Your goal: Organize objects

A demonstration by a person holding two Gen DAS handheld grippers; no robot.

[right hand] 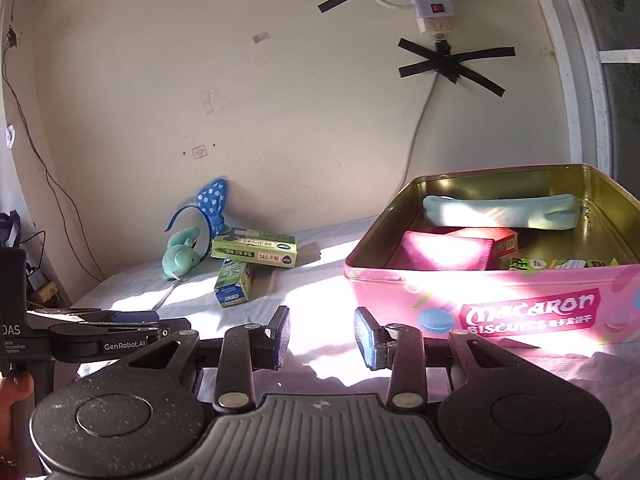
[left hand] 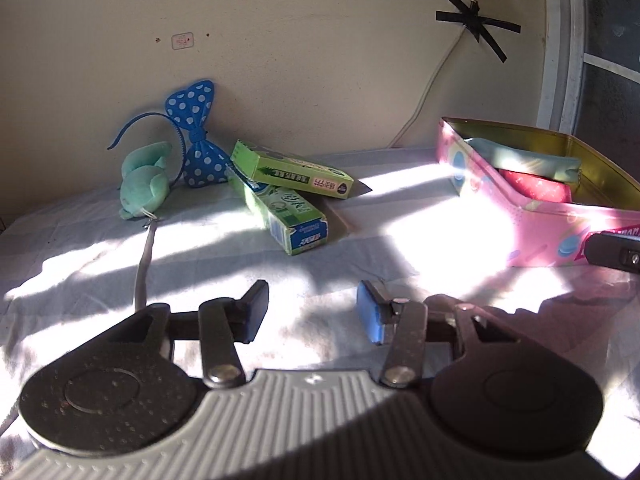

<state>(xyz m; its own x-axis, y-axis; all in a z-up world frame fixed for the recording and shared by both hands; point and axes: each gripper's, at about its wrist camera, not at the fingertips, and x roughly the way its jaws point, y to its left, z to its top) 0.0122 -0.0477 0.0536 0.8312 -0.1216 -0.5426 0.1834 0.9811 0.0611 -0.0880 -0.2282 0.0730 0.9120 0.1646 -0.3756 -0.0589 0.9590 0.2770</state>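
My left gripper (left hand: pixel 312 312) is open and empty, low over the cloth, short of two green boxes (left hand: pixel 292 178) that lie crossed, one (left hand: pixel 286 216) under the other. A teal plush toy (left hand: pixel 142 182) and a blue polka-dot bow headband (left hand: pixel 196 136) rest by the wall to their left. My right gripper (right hand: pixel 322 338) is open and empty, just in front of the pink macaron biscuit tin (right hand: pixel 500 312). The tin holds a light blue pouch (right hand: pixel 500 210), a pink box (right hand: pixel 444 252), a red box (right hand: pixel 496 240) and a green packet (right hand: pixel 556 264). The left gripper's side shows in the right wrist view (right hand: pixel 104 332).
The surface (left hand: pixel 240 264) is covered by a pale cloth with strong sun patches. A wall stands close behind the objects, with a taped cable (right hand: pixel 416 136) and a power strip (right hand: pixel 432 4). A door frame (right hand: pixel 580 80) is at the right. A grey strap (left hand: pixel 144 264) trails from the plush.
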